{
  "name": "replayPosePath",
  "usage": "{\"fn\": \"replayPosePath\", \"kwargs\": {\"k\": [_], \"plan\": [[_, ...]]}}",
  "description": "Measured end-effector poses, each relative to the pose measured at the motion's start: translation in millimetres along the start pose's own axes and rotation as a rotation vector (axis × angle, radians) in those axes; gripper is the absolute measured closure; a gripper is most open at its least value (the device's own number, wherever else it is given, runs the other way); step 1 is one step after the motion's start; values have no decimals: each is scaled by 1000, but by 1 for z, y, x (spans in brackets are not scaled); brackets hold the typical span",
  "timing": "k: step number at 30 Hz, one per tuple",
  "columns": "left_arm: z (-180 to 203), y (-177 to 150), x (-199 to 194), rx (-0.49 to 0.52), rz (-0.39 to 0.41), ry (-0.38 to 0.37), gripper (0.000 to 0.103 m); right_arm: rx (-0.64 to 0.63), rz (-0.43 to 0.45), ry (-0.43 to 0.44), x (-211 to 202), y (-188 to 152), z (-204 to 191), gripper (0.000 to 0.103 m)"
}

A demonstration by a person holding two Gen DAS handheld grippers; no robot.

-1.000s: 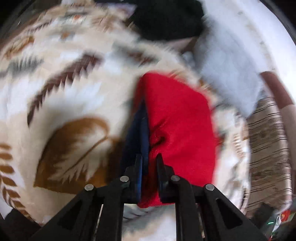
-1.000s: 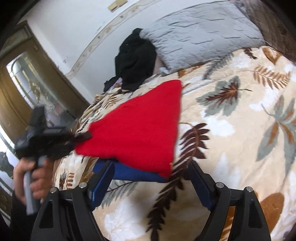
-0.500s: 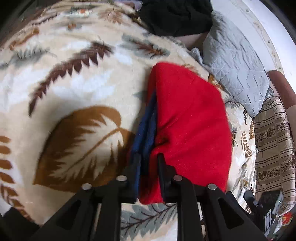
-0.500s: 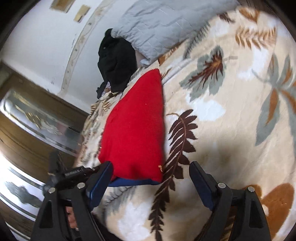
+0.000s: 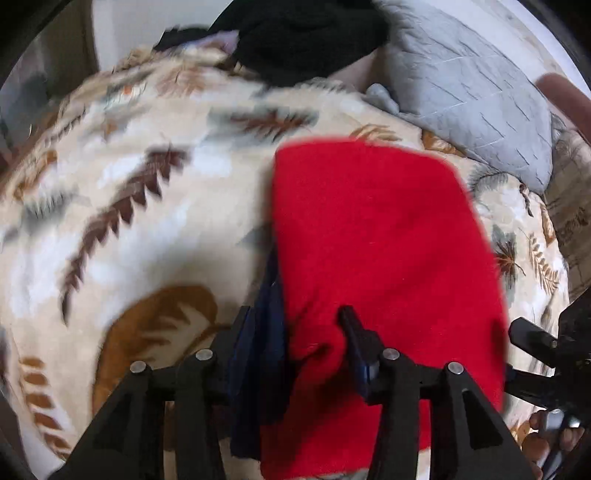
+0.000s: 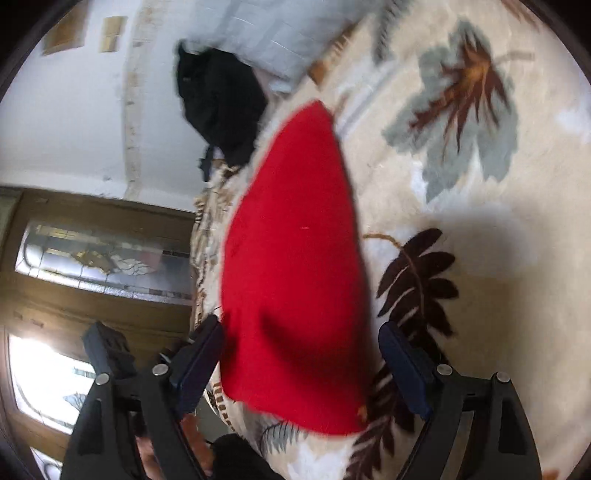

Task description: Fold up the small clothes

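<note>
1. The folded red garment [image 5: 376, 258] lies on a leaf-patterned blanket [image 5: 155, 229] covering the bed.
2. The left gripper [image 5: 295, 332] has just been opening; its jaws stand apart around the garment's near edge, where a navy layer [image 5: 266, 332] shows.
3. The right gripper [image 6: 301, 354] is spread wide, straddling the garment's near end without pinching it.
4. A grey pillow [image 5: 480, 96] and black clothing [image 5: 306, 33] lie beyond.
</note>
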State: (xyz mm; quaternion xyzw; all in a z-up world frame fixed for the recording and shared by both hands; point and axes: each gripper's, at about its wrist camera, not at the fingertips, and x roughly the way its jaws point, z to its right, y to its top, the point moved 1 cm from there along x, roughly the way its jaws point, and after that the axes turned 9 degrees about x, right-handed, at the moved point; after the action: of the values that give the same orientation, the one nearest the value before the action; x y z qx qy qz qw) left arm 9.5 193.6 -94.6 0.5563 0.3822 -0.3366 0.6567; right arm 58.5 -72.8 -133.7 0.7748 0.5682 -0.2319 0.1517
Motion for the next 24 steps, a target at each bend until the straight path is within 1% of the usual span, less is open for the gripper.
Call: {"fn": "replayPosePath", "kwargs": {"k": [1, 2, 3, 4, 5, 7, 8, 9, 11, 12, 13, 14, 15, 17, 20, 21, 22, 23, 24], "plan": [[-6, -3, 1, -16, 16, -11, 52, -14, -8, -17, 6, -2, -2, 27], [-8, -4, 2, -18, 17, -12, 52, -55, -32, -53, 14, -6, -9, 54], [-9, -4, 2, -15, 18, -13, 52, -93, -27, -94, 15, -11, -15, 55], [-9, -4, 1, -8, 20, -9, 52, -146, -8, -140, 14, -18, -25, 62], [-9, -4, 2, -6, 23, -7, 52, -195, 9, -187, 13, -25, -34, 66], [-10, -5, 6, -6, 25, -16, 52, -282, 50, -260, 13, -37, -46, 68], [-10, -5, 7, -3, 28, -17, 52, -314, 48, -308, 21, -39, -40, 68], [-10, -5, 6, 0, 32, -17, 52, -295, 21, -287, 25, -35, -32, 67], [-10, -6, 4, 4, 38, -23, 52, -208, -14, -160, 18, -27, -20, 60], [-11, -6, 4, 4, 40, -27, 52, -173, -16, -113, 10, -22, -18, 50], [-12, -6, 4, 0, 43, -33, 52, -151, -3, -84, 3, -18, -17, 29], [-12, -6, 4, -4, 45, -38, 52, -125, 15, -56, -3, -14, -16, 20], [-13, -7, 4, -3, 48, -39, 51, -83, 38, -18, -10, -5, -14, 20], [-13, -7, 4, 2, 55, -40, 50, -49, 43, 16, -10, 8, -14, 20], [-16, -8, 5, -7, 60, -58, 49, -3, -19, 21, 17, 28, -10, 20], [-17, -8, 5, -9, 60, -62, 49, 7, -36, 16, 28, 32, -9, 22], [-18, -8, 5, -8, 60, -64, 49, -12, -49, 13, 35, 32, -13, 36], [-19, -9, 5, -8, 61, -70, 49, -50, -42, -36, 39, 27, -20, 46], [-20, -9, 6, -10, 62, -74, 48, -129, -4, -113, 37, 19, -35, 50]]}}
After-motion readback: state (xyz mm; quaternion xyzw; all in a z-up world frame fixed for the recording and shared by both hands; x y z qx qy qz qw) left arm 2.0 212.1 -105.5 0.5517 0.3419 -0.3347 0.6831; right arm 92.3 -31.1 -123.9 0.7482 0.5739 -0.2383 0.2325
